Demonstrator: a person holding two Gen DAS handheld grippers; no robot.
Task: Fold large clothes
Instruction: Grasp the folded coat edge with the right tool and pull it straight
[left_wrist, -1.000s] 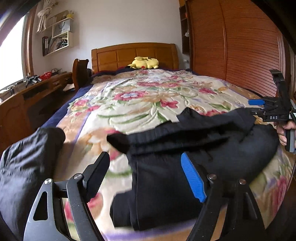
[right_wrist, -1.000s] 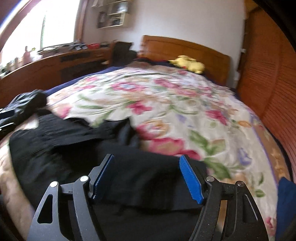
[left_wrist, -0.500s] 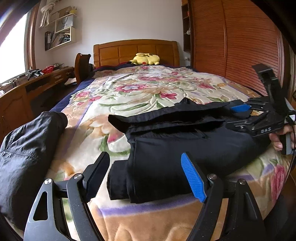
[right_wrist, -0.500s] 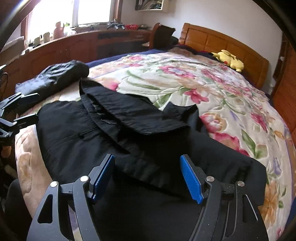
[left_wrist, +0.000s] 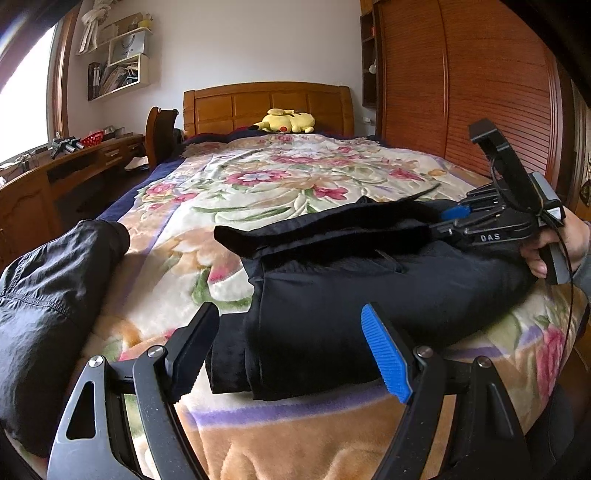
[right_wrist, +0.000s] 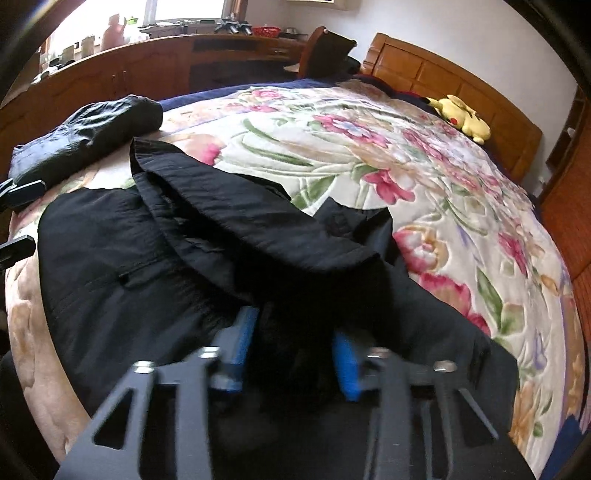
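A large black garment (left_wrist: 369, 295) lies partly folded on the floral bedspread (left_wrist: 258, 192) near the bed's foot, with a strip of it draped across its top. My left gripper (left_wrist: 291, 354) is open and empty, held just short of the garment's near edge. My right gripper (right_wrist: 291, 354) has pushed into the garment (right_wrist: 147, 266), and its blue pads (right_wrist: 242, 343) stand on either side of a bunch of black cloth, partly closed and blurred. It also shows in the left wrist view (left_wrist: 495, 225), at the garment's right end.
A second dark folded garment (left_wrist: 48, 302) lies at the bed's left corner (right_wrist: 85, 136). A yellow plush toy (left_wrist: 288, 121) sits by the wooden headboard (left_wrist: 266, 103). A wooden wardrobe (left_wrist: 480, 92) stands on the right, a desk (left_wrist: 55, 173) and chair on the left.
My right gripper moved forward and down into the garment and its jaws narrowed around the cloth. My left gripper drew back toward the bed's foot and stayed open.
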